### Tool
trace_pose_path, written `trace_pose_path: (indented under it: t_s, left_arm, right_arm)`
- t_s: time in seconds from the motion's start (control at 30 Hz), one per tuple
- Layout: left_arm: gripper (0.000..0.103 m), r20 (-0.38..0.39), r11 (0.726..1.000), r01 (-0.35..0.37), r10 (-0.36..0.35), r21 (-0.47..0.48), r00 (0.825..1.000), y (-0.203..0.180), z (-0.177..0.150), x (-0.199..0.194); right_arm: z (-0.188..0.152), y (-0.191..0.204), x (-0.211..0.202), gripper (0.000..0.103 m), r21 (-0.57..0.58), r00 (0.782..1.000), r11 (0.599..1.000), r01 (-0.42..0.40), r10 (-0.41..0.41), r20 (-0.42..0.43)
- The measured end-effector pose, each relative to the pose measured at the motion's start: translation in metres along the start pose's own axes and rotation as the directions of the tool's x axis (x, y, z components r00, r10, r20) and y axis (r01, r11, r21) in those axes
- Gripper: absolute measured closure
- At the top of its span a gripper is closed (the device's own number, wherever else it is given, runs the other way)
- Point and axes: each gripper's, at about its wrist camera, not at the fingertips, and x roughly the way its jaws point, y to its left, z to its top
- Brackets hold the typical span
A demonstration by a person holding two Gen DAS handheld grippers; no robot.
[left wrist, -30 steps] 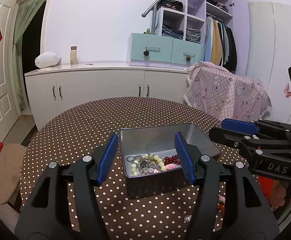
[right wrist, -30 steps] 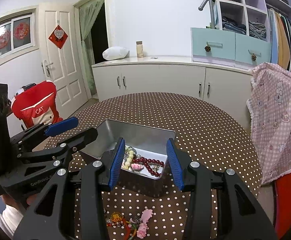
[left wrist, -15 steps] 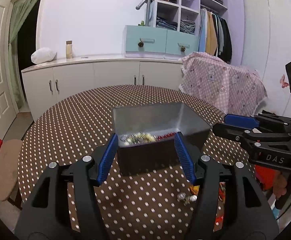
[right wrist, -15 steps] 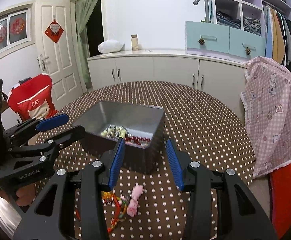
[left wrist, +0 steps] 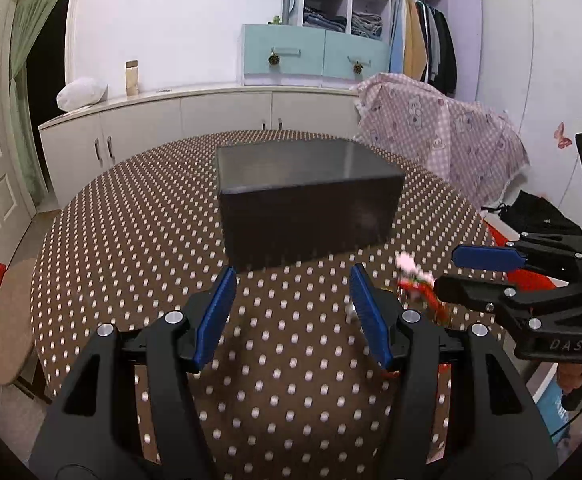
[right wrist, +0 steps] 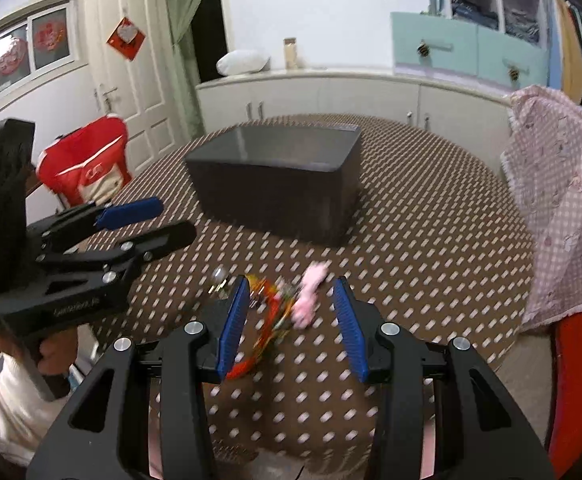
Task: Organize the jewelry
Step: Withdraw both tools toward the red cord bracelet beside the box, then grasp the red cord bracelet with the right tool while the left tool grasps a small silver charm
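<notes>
Two claws hang over the polka-dot surface (left wrist: pixel 139 248), both spread wide with nothing between their blue pads. Nearest, directly in front of the right claw (right wrist: pixel 291 316) and partly between its fingertips in that view, lies a small heap of loose jewelry (right wrist: pixel 281 306) on the cloth: a pink charm (right wrist: pixel 309 288) on the right side of the heap, red and orange cords trailing back toward the left pad, and a small silver bead (right wrist: pixel 220 276) just left of it; motion blur hides finer detail. The left claw (left wrist: pixel 293 308) sits off to the left of this heap, which appears beside its right finger, close to the tip of the right claw. Farther ahead of both claws stands a dark metal box (left wrist: pixel 311 204), open at the top, resting flat on the surface and well apart from the heap; its contents cannot be seen from this low angle. Beyond the surface, a white cabinet (left wrist: pixel 195 120) runs along the wall, and a pink checked cloth (left wrist: pixel 443 128) drapes to the right.
</notes>
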Motion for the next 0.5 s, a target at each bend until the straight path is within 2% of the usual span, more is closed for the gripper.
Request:
trace_pose_path:
  t_s: [0.2, 0.3, 0.37, 0.43, 0.5]
  left_arm:
    - [0.044, -0.019, 1.0, -0.012, 0.012, 0.0, 1.0, 0.001, -0.012, -0.004]
    - [0.044, -0.027, 1.0, -0.009, 0.009, -0.005, 1.0, 0.002, -0.015, -0.006]
    - [0.044, -0.033, 1.0, -0.008, 0.008, -0.006, 0.999, 0.002, -0.016, -0.004]
    - [0.044, -0.043, 1.0, -0.003, 0.002, -0.008, 0.999, 0.001, -0.017, -0.002]
    - [0.044, -0.055, 1.0, 0.008, -0.009, -0.008, 0.998, -0.001, -0.018, 0.001]
  right_arm:
    - [-0.009, 0.006, 0.011, 0.062, -0.016, 0.999, 1.0, -0.017, 0.017, -0.039]
    - [-0.013, 0.01, 0.011, 0.071, -0.058, 0.999, 0.998, 0.021, -0.023, -0.027]
    - [-0.013, 0.011, 0.01, 0.086, -0.066, 0.999, 0.997, 0.028, -0.029, -0.021]
    - [-0.013, 0.01, 0.01, 0.095, -0.067, 0.999, 0.998, 0.022, -0.023, -0.022]
    - [-0.012, 0.01, 0.008, 0.099, -0.068, 1.0, 0.998, 0.015, -0.016, -0.022]
